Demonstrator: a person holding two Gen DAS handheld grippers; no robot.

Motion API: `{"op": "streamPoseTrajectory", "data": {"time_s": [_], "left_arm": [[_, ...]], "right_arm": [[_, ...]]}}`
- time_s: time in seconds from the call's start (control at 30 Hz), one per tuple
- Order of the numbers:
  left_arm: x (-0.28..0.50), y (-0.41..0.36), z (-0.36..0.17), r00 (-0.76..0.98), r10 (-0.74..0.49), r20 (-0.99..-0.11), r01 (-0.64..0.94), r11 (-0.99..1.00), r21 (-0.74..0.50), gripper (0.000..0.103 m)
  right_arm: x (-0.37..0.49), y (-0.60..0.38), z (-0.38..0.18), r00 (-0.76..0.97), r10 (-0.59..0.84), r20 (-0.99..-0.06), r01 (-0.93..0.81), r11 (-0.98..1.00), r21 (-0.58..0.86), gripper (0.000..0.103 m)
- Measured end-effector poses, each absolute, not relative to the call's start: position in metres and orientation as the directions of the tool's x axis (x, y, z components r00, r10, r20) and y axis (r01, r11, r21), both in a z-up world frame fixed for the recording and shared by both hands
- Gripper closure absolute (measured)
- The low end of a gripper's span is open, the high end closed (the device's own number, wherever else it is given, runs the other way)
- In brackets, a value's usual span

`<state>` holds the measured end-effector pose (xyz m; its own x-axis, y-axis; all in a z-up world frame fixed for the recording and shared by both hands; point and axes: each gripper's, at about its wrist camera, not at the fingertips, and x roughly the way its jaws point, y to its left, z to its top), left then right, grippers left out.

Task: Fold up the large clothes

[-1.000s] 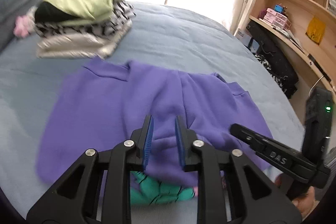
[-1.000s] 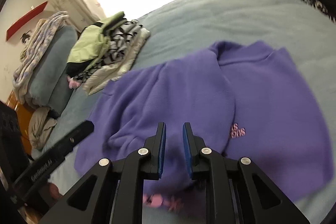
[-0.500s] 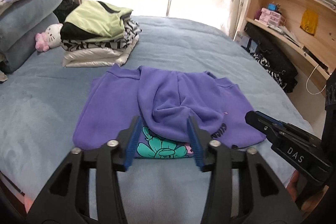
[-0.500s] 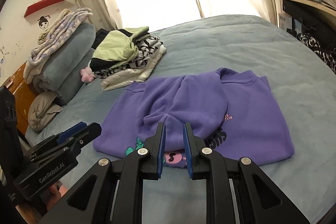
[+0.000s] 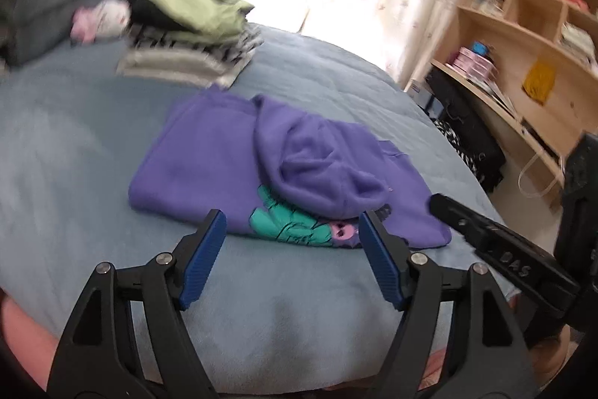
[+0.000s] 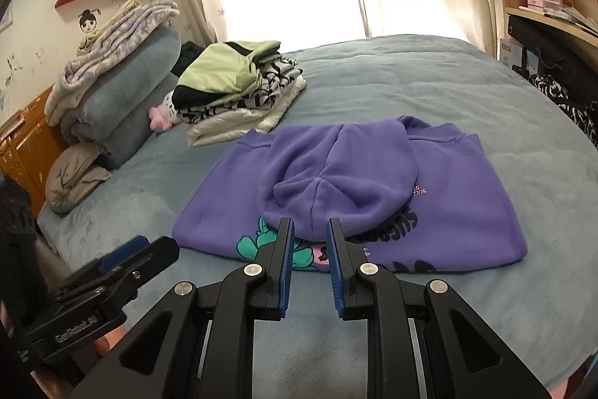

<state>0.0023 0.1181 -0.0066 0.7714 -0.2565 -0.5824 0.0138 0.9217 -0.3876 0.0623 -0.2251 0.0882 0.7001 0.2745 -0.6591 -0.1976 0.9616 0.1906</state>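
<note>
A purple hoodie [image 5: 209,167] lies on the blue bed [image 5: 74,144], its hood [image 5: 321,171] laid over the body above a teal and pink print [image 5: 295,223]. It also shows in the right wrist view [image 6: 459,197] with the hood [image 6: 336,182] at its middle. My left gripper [image 5: 291,230] is open and empty, held back from the hoodie's near edge. My right gripper [image 6: 308,230] has a narrow gap between its blue pads and holds nothing, just short of the hood's tip.
A stack of folded clothes [image 6: 243,88] sits at the far left of the bed, next to rolled blankets [image 6: 123,85] and a pink plush toy [image 6: 160,114]. Wooden shelves [image 5: 523,36] and black bags [image 5: 467,137] stand to the right of the bed.
Both grippers have let go of the hood and drawn back from the hoodie. The left jaws have opened wide. The hood now rests folded over the body.
</note>
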Motion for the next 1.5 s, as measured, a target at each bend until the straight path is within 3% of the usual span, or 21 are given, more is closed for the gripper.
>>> {"op": "streamPoseTrajectory", "data": {"time_s": [0.23,0.53,1.0,1.2,1.27,1.33,1.5], "left_arm": [[0.024,0.153,-0.065,0.703,-0.346,-0.621,-0.074,0.833,-0.548,0.032],[0.058,0.181,-0.117,0.696,-0.36,-0.622,-0.196,0.737,-0.647,0.032],[0.156,0.203,-0.149,0.7,-0.363,-0.615,-0.305,0.627,-0.717,0.03],[0.196,0.217,-0.152,0.741,-0.365,-0.564,-0.303,0.568,-0.765,0.03],[0.2,0.216,-0.153,0.764,-0.339,-0.549,-0.292,0.577,-0.762,0.038],[0.2,0.212,-0.155,0.773,-0.294,-0.562,-0.297,0.615,-0.731,0.052],[0.193,0.217,-0.162,0.779,-0.29,-0.556,-0.302,0.603,-0.738,0.062]], "right_arm": [[0.084,-0.215,0.063,0.662,0.268,-0.7,-0.196,0.963,0.184,0.085],[0.12,-0.202,0.026,0.626,0.266,-0.733,-0.204,0.963,0.175,0.085],[0.218,-0.189,0.01,0.668,0.228,-0.708,-0.18,0.973,0.143,0.085],[0.279,-0.183,-0.008,0.67,0.197,-0.716,-0.149,0.98,0.129,0.085],[0.292,-0.181,-0.027,0.63,0.193,-0.753,-0.147,0.981,0.128,0.085],[0.305,-0.182,-0.059,0.562,0.21,-0.8,-0.15,0.977,0.151,0.086],[0.311,-0.175,-0.069,0.619,0.18,-0.764,-0.145,0.983,0.113,0.085]]}}
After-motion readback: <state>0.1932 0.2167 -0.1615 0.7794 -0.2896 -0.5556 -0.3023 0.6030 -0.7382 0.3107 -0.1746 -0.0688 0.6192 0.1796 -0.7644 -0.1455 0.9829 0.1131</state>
